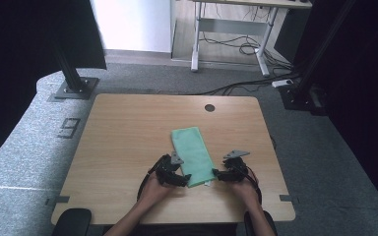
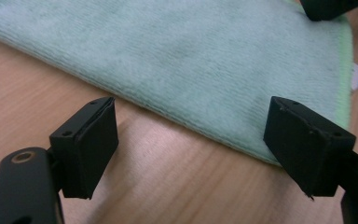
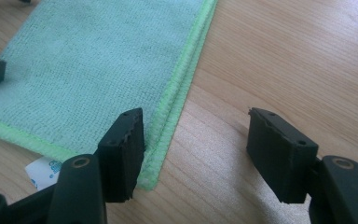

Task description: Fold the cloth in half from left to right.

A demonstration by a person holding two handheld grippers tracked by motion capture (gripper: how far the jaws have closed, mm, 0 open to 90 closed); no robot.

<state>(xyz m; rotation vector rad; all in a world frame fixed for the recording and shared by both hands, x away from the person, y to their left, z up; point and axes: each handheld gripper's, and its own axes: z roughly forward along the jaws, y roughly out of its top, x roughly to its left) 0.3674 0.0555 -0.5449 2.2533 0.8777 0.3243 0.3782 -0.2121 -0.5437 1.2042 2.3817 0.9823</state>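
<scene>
Flat on the pale wood-grain table, just below the middle of the high view, lies a folded green cloth, a long rectangle of soft, napped microfibre with a brighter lime stitched hem. In the right gripper view its stacked edges show as 2 ribbed green layers running up from bottom centre, and a small white label peeks from under the corner at lower left. The left gripper sits at the cloth's near left corner, its 2 blocky black jaws spread apart with nothing between them; in the left gripper view one jaw stands over bare wood at lower left and the other at the cloth's fuzzy edge at lower right. The right gripper rests at the near right corner, jaws likewise apart and gripping nothing, one at the hem and the other over wood. Both forearms enter from the bottom of the high view, hands angled inward toward the cloth, grippers low over the tabletop.
</scene>
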